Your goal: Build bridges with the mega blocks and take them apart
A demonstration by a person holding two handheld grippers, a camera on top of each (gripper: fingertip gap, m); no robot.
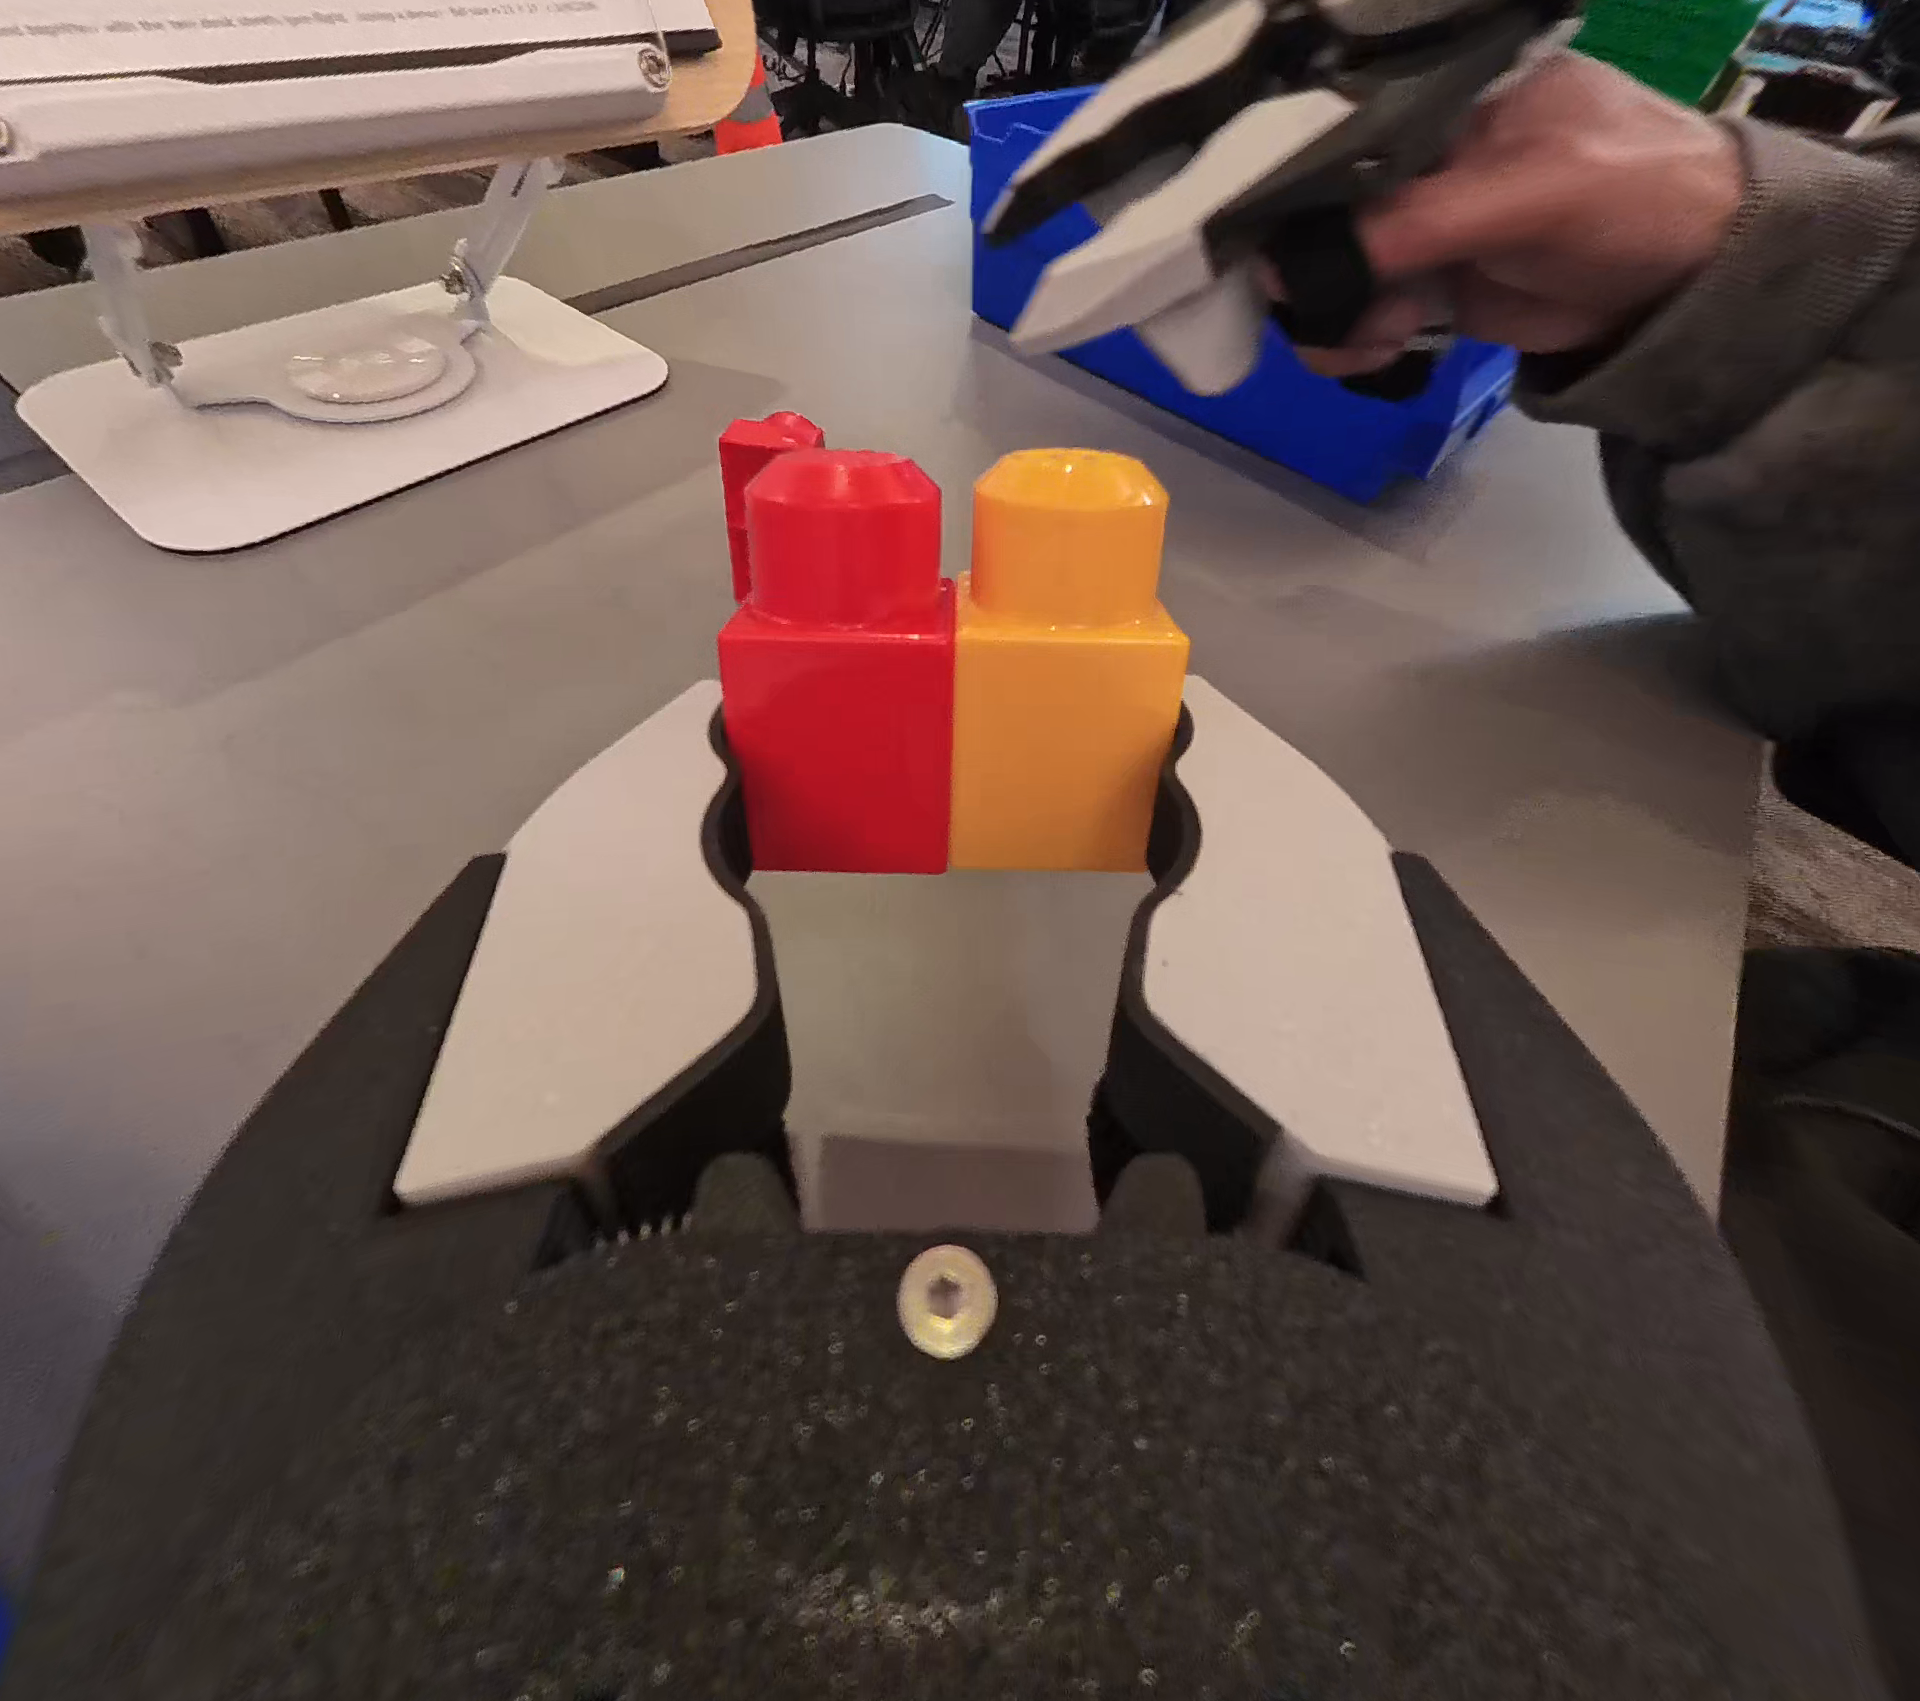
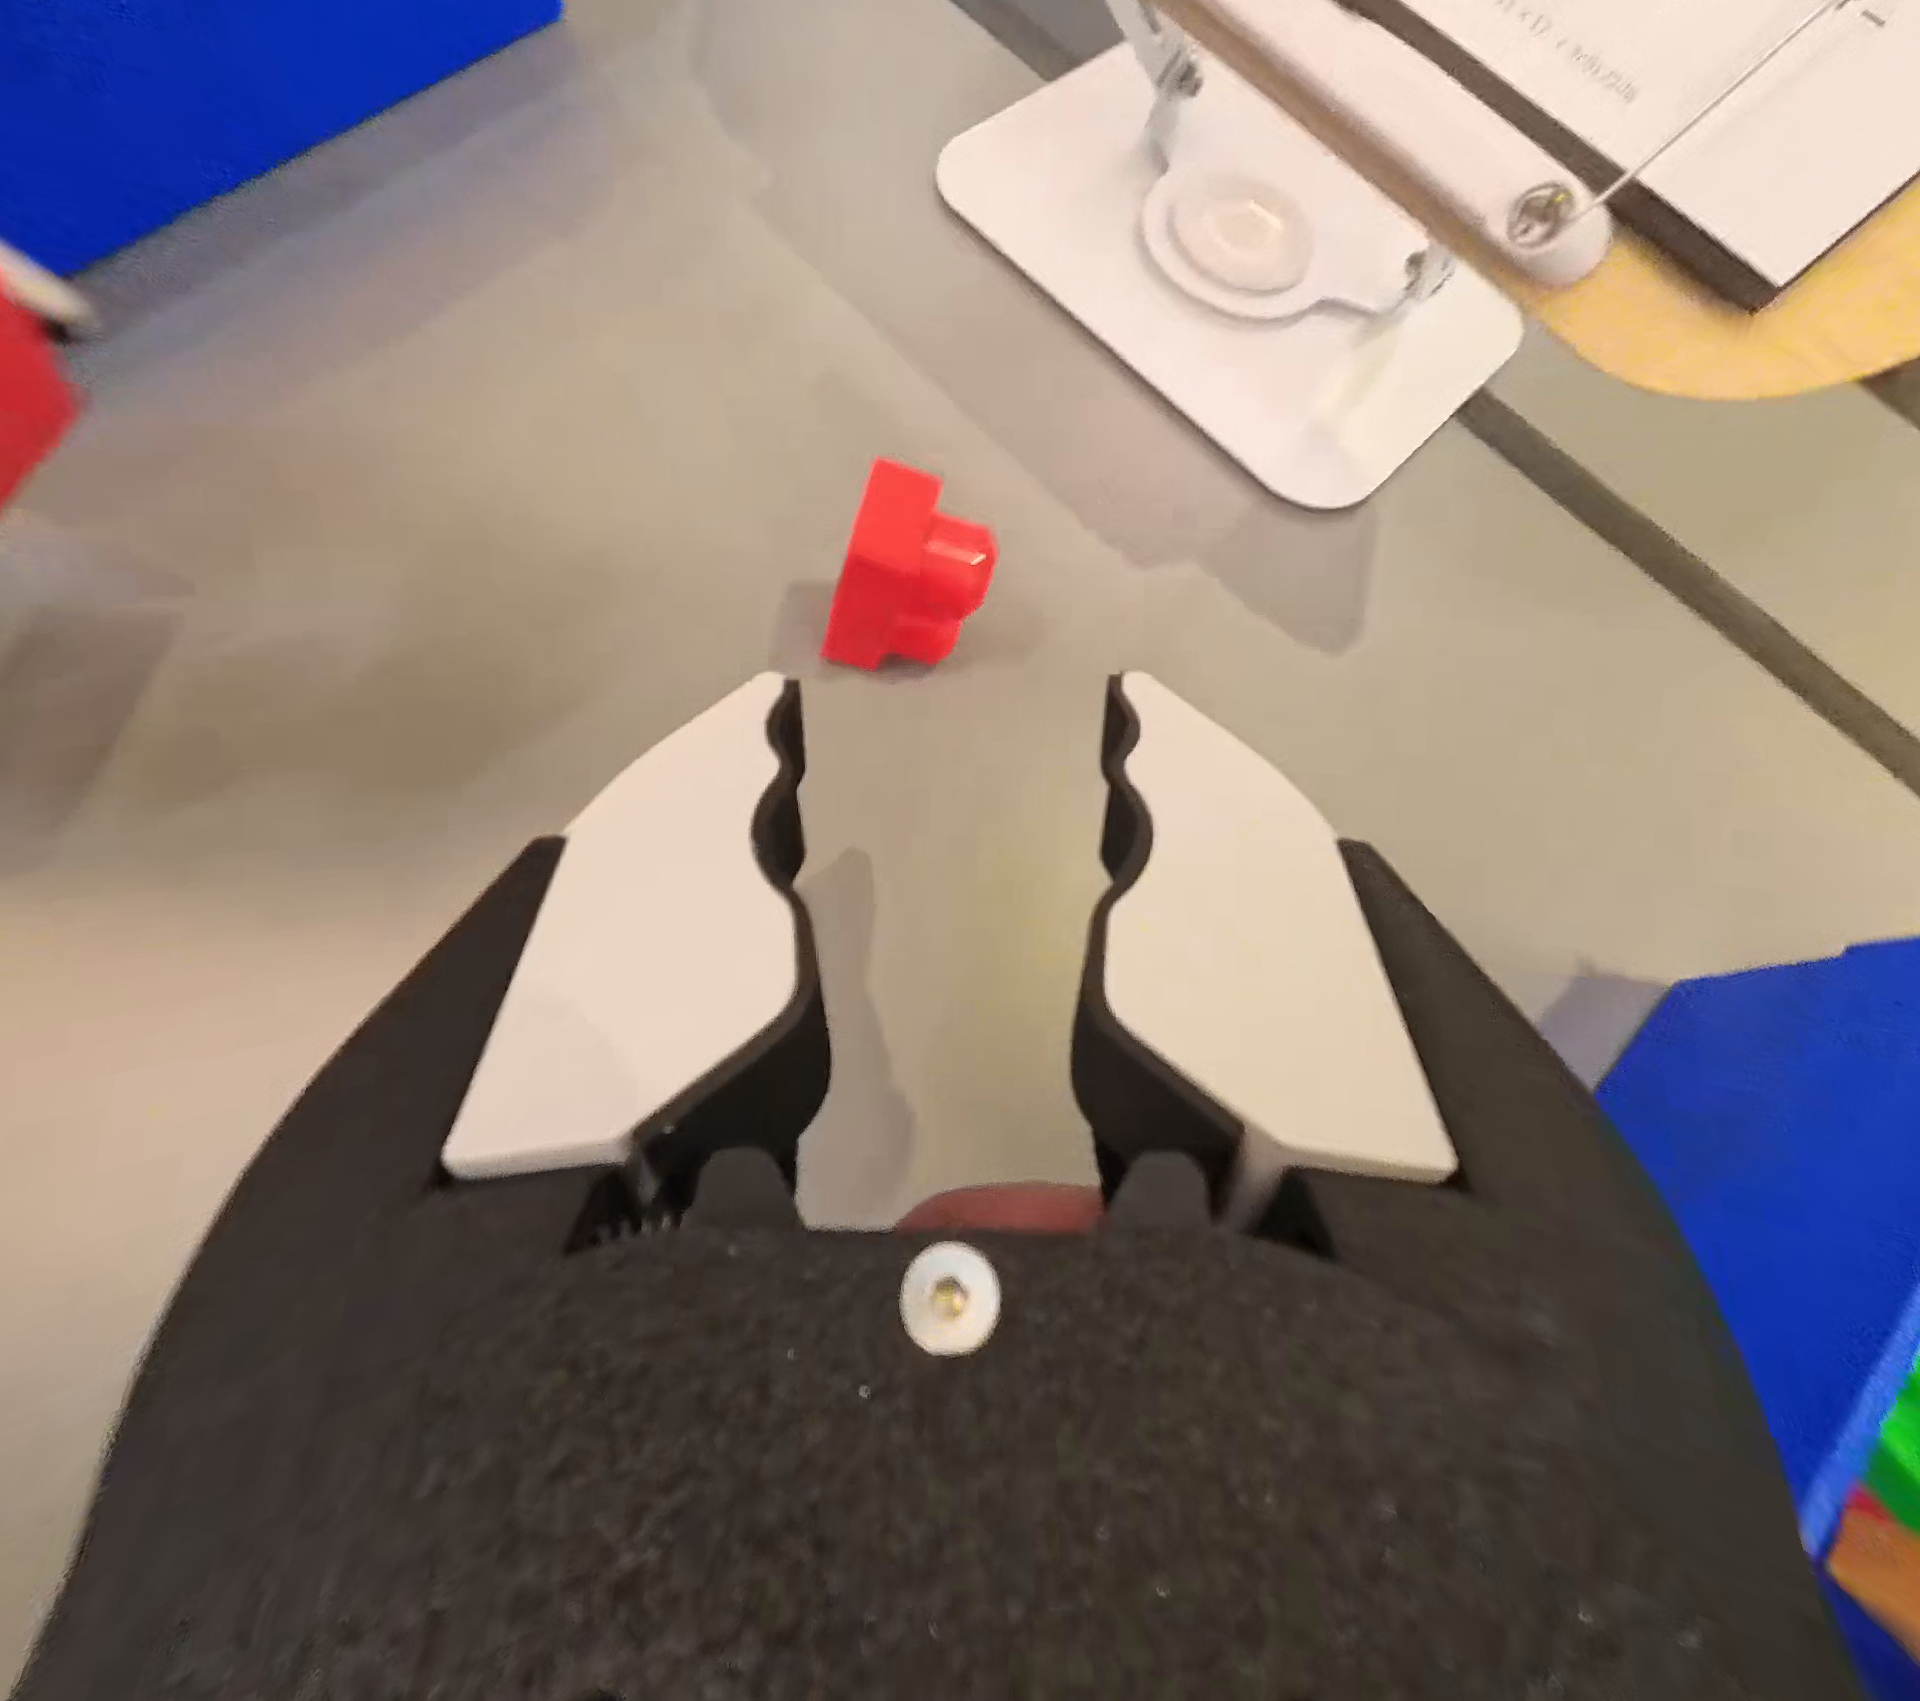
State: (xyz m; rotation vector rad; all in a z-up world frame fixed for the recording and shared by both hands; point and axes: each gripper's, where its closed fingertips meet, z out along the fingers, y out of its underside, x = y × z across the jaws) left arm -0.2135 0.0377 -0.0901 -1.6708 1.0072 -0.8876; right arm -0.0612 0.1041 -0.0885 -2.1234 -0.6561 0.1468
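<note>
Left gripper (image 1: 951,778) clamps red block (image 1: 836,742) and orange block (image 1: 1065,742) side by side; right gripper (image 2: 954,695) gapes empty, loose red block (image 2: 899,576) just ahead, slightly left

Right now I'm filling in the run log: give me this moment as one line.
left gripper: shut on red block and orange block | right gripper: open, empty | loose red block: on table

Two blocks (image 1: 951,716) side by side at frame centre; stand (image 1: 343,394) upper left, bin (image 1: 1299,404) upper right, on table (image 1: 312,716).
</note>
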